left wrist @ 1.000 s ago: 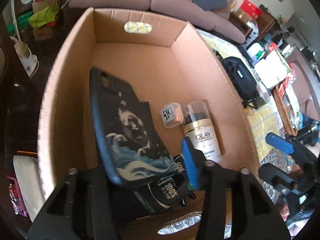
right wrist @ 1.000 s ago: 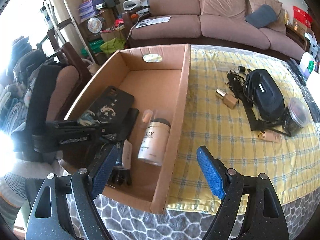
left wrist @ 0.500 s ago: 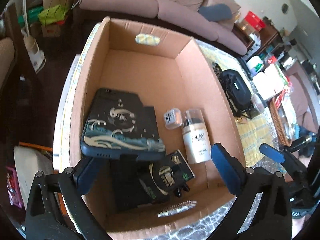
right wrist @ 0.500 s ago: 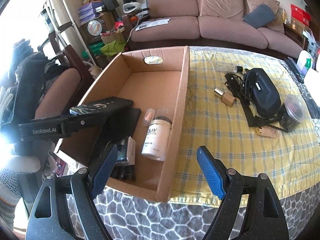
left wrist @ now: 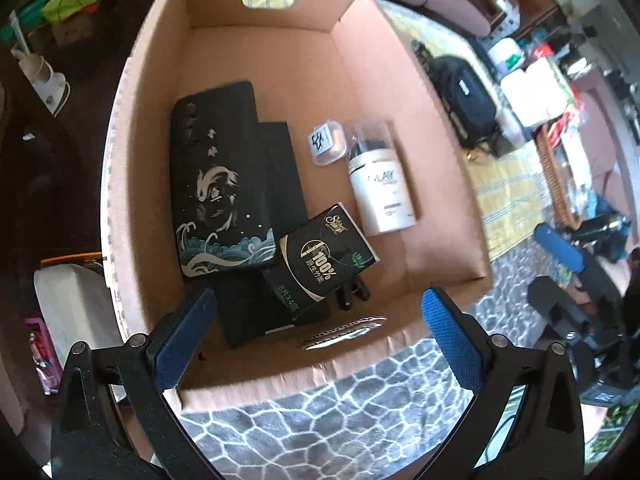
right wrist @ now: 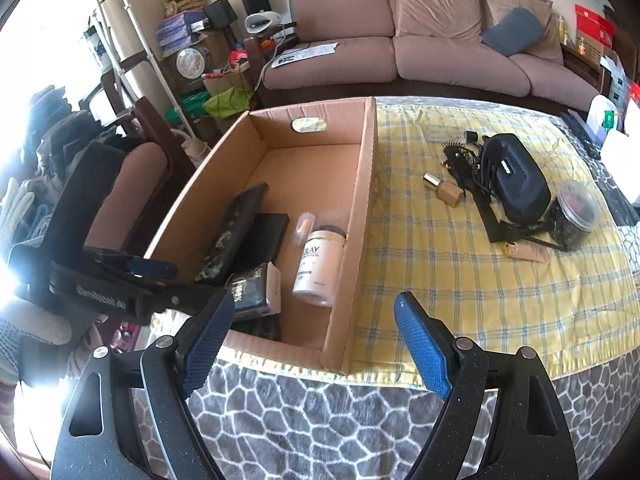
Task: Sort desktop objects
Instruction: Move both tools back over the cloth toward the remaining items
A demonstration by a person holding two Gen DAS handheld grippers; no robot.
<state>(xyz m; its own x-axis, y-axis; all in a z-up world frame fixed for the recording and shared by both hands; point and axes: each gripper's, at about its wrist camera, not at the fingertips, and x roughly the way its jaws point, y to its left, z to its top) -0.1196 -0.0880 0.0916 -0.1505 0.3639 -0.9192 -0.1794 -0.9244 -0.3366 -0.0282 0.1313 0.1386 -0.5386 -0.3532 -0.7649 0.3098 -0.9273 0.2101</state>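
A cardboard box (left wrist: 440, 184) holds a dark phone case with a wave print (left wrist: 216, 184), a black flat item (left wrist: 280, 176) under it, a white Olay bottle (left wrist: 380, 184), a small clear case (left wrist: 328, 142) and a black tissue pack (left wrist: 324, 256). My left gripper (left wrist: 320, 320) is open and empty above the box's near edge. My right gripper (right wrist: 312, 340) is open and empty over the table's front edge, beside the box (right wrist: 360, 208). On the yellow cloth (right wrist: 480, 280) lie a black pouch (right wrist: 516, 176), a foundation bottle (right wrist: 444, 190), a hairbrush (right wrist: 460, 158) and a dark jar (right wrist: 572, 216).
A grey patterned cloth (right wrist: 320, 420) covers the table's front. A brown sofa (right wrist: 420, 52) stands behind the table. A chair (right wrist: 132, 176) and clutter stand left of the box. A small tan tube (right wrist: 524, 250) lies near the jar.
My left gripper opened and let go of the phone case, which now lies flat in the box. The left gripper has pulled back to the box's near edge. The right gripper stayed open.
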